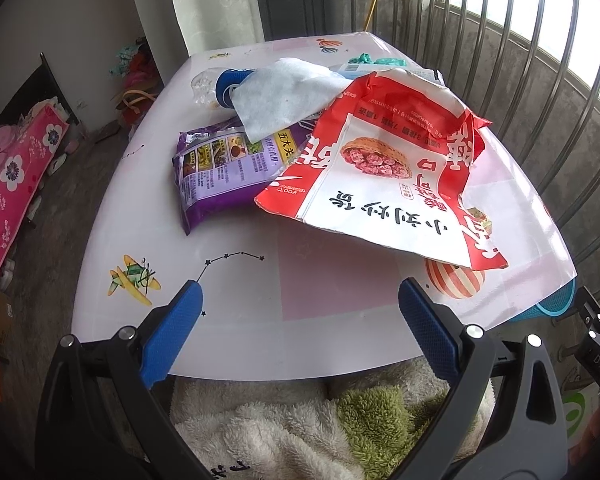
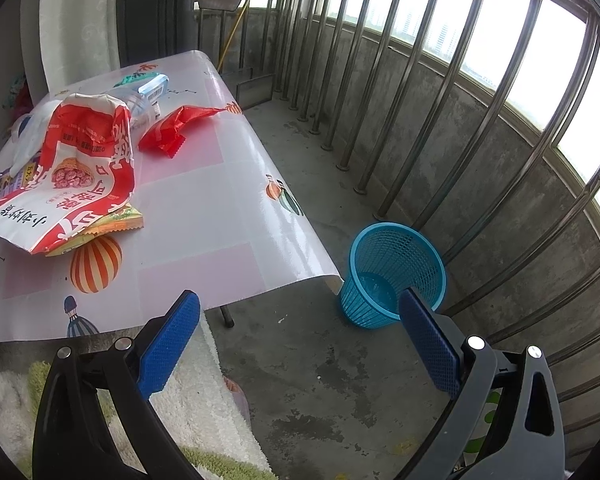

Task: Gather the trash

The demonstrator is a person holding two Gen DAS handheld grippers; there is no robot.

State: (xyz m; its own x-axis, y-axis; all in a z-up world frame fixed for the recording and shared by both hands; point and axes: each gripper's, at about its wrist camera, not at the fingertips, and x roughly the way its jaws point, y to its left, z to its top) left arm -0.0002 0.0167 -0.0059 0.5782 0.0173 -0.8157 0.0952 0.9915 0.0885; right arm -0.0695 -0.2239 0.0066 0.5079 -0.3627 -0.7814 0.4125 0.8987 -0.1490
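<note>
Trash piled on table, bin on floor, both my jaws wide open & empty.

Wrappers lie heaped mid-table (image 1: 240, 320): big red-white bag (image 1: 384, 184) overlaps purple packet (image 1: 220, 176), tissue (image 1: 280, 96) draped over both & a bottle (image 1: 220, 86); small red wrapper (image 2: 172, 130) sits apart. Blue basket (image 2: 392, 272) stands on floor just off table's corner by the railing, prob. so stuff drops straight in. Left gripper (image 1: 300, 332) hovers low at near edge, aimed at heap; right gripper (image 2: 300, 340) points past edge toward basket.
</note>
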